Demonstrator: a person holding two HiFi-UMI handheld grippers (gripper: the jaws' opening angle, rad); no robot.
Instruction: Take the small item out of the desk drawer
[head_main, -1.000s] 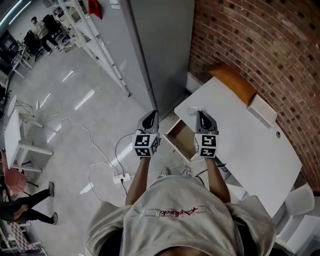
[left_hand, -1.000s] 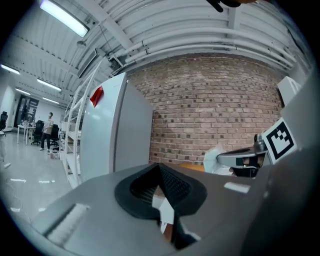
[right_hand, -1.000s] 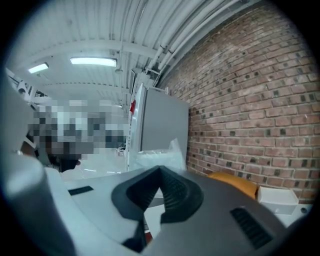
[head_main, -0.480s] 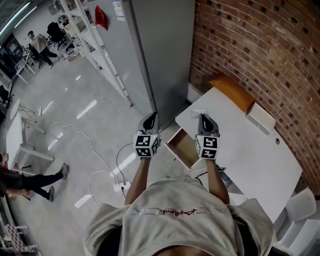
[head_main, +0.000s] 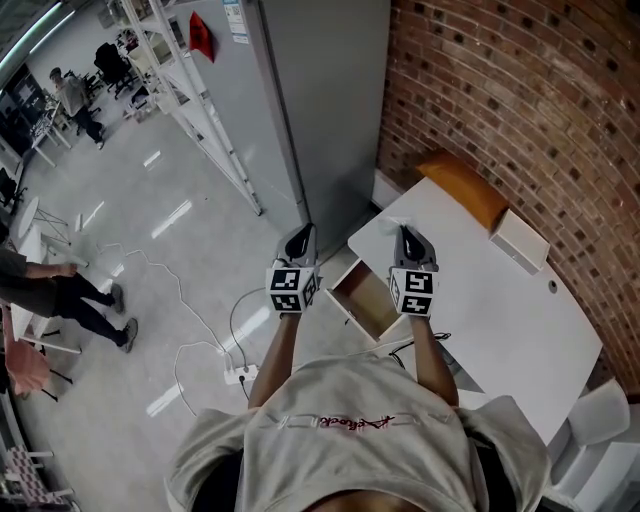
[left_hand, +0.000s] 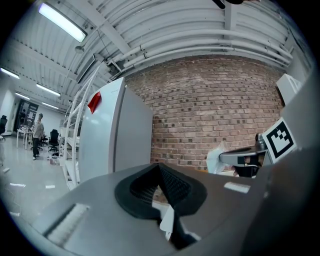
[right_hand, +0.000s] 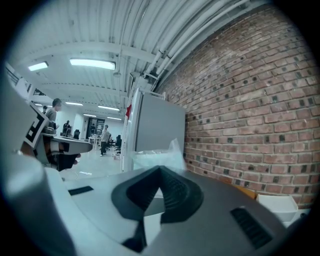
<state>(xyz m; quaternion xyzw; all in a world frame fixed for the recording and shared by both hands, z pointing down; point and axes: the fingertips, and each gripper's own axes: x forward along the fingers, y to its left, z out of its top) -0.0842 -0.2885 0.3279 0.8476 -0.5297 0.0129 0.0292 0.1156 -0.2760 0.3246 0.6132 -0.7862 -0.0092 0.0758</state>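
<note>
The white desk (head_main: 500, 300) has its wooden drawer (head_main: 364, 298) pulled out, and I cannot make out anything inside it. My right gripper (head_main: 404, 234) hovers level over the desk's near corner, shut on a small clear plastic bag (head_main: 392, 222). The bag sticks out just past the jaw tips (right_hand: 159, 156). From the left gripper view, the same bag (left_hand: 216, 160) hangs at the right gripper's tip. My left gripper (head_main: 299, 240) is held out over the floor left of the drawer, its jaws (left_hand: 160, 170) shut with nothing between them.
A tall grey cabinet (head_main: 320, 110) stands against the brick wall just beyond the drawer. On the desk's far side are an orange pad (head_main: 462, 185) and a white box (head_main: 520, 240). A power strip and cables (head_main: 235, 372) lie on the floor. A person (head_main: 60, 290) walks at the left.
Both grippers hold nearly the same place and stay shut. The person on the floor at the left has walked further up the picture.
</note>
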